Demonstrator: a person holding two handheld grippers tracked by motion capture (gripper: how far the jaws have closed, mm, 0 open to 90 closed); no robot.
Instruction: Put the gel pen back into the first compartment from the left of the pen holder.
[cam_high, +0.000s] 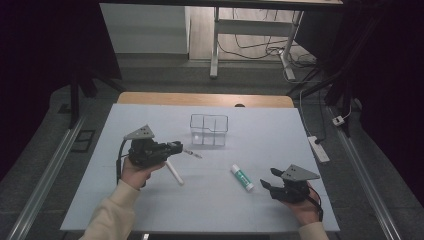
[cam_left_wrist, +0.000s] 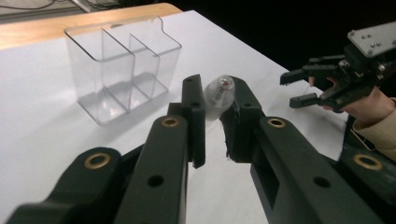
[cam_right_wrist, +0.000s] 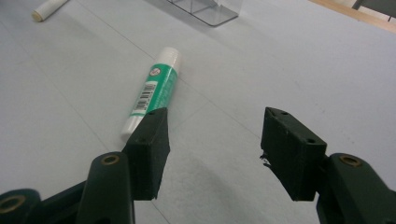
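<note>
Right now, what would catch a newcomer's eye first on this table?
Probably the clear plastic three-compartment holder standing empty at the middle of the pale table. Next, the left tool, clamped on a clear-capped pen, and the green-and-white glue stick lying just ahead of the open right tool.

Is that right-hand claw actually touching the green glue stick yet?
Apart. In the high view, bare table separates the right gripper from the glue stick; its jaws stand open.
</note>
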